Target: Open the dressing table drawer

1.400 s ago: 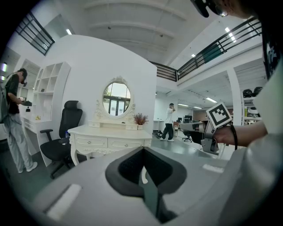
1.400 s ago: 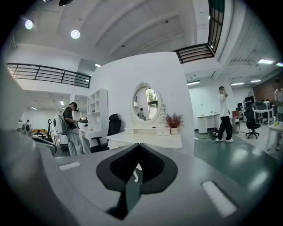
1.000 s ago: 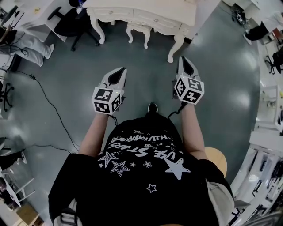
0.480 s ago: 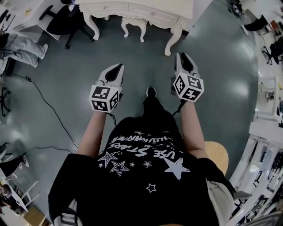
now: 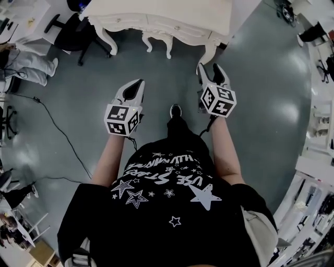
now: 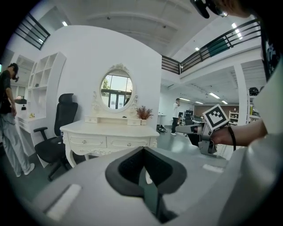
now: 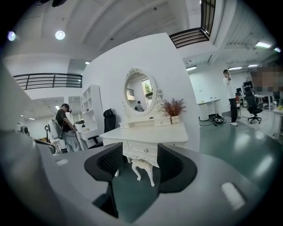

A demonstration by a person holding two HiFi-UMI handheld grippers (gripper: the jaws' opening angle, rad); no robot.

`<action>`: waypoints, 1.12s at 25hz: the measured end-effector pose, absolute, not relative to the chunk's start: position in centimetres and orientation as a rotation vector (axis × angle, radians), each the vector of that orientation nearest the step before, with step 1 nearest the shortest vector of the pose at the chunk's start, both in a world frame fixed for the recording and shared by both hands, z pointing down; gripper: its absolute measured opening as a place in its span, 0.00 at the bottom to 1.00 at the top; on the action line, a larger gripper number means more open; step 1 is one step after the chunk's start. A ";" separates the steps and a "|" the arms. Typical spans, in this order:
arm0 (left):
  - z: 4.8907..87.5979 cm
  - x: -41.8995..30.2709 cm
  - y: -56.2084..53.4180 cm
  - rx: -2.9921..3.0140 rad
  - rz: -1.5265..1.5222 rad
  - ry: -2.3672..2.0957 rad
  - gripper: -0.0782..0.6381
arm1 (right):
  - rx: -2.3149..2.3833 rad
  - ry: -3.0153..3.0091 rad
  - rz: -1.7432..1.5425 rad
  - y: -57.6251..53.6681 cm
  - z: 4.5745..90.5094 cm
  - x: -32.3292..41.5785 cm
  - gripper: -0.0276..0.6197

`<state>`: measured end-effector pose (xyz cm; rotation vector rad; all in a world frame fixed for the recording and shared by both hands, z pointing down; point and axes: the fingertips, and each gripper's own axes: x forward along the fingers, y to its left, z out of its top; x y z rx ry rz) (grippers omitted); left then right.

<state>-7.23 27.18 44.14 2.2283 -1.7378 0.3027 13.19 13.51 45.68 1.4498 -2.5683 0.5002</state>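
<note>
The left tongs [image 5: 136,85] is hanging over the floor [image 5: 156,73] with its jaws pressing together on nothing, while the right tongs [image 5: 210,71] is hovering slightly farther forward, its jaws standing wide apart and empty. Well ahead of both, touching neither, the white table [image 5: 172,10] is lying with its long side running left to right across the top of the head view. Its drawers [image 6: 87,141] are sitting shut, fronts facing the person [image 5: 172,208].
</note>
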 end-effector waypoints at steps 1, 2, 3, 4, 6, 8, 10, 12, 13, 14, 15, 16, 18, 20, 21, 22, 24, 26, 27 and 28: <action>43.8 -7.3 25.6 2.229 0.305 -1.750 0.11 | 1.439 -2.577 0.499 11.9 45.5 13.0 0.45; 43.4 -7.4 24.0 2.225 0.302 -1.763 0.11 | 1.428 -2.586 0.494 10.3 45.2 12.8 0.45; 43.0 -7.5 22.4 2.219 0.293 -1.774 0.11 | 1.420 -2.594 0.488 8.6 44.9 12.8 0.45; 42.8 -7.5 20.8 2.214 0.284 -1.780 0.11 | 1.415 -2.601 0.485 7.1 44.7 12.8 0.45; 42.4 -7.1 17.8 2.214 0.272 -1.783 0.11 | 1.405 -2.606 0.485 4.2 44.5 12.9 0.45; 42.2 -6.7 15.0 2.215 0.270 -1.784 0.11 | 1.388 -2.605 0.488 1.7 44.5 13.0 0.45; 42.1 -6.4 12.3 2.213 0.267 -1.789 0.11 | 1.369 -2.603 0.493 -0.5 44.7 13.1 0.45; 42.0 -6.0 10.0 2.209 0.255 -1.794 0.11 | 1.355 -2.596 0.497 -2.4 45.1 13.4 0.45; 42.0 -5.7 9.1 2.207 0.251 -1.793 0.11 | 1.352 -2.592 0.500 -3.2 45.4 13.6 0.45; 42.1 -5.5 8.4 2.207 0.253 -1.791 0.11 | 1.351 -2.588 0.504 -4.0 45.6 13.7 0.45; 42.2 -5.4 7.8 2.208 0.260 -1.785 0.11 | 1.351 -2.584 0.510 -4.7 45.8 13.7 0.45; 42.4 -5.2 7.3 2.211 0.271 -1.779 0.11 | 1.353 -2.581 0.517 -5.3 46.1 13.7 0.45; 42.7 -5.3 6.4 2.212 0.294 -1.773 0.11 | 1.353 -2.577 0.528 -6.4 46.4 13.7 0.44; 42.9 -5.7 5.5 2.203 0.304 -1.778 0.11 | 1.350 -2.573 0.537 -7.1 46.6 13.6 0.44; 42.8 -5.9 5.1 2.199 0.303 -1.782 0.11 | 1.349 -2.571 0.542 -7.3 46.6 13.6 0.44; 42.7 -6.1 4.5 2.199 0.298 -1.784 0.11 | 1.348 -2.570 0.546 -7.6 46.6 13.5 0.44; 42.4 -6.5 3.4 2.208 0.288 -1.783 0.11 | 1.349 -2.564 0.545 -8.3 46.7 13.3 0.44; 42.4 -6.6 2.2 2.224 0.283 -1.773 0.11 | 1.356 -2.557 0.538 -9.0 46.8 13.2 0.43; 42.4 -6.7 1.5 2.233 0.282 -1.764 0.11 | 1.364 -2.552 0.535 -9.4 46.9 13.1 0.43; 42.6 -6.8 0.9 2.242 0.282 -1.752 0.11 | 1.374 -2.547 0.532 -9.8 46.9 13.0 0.43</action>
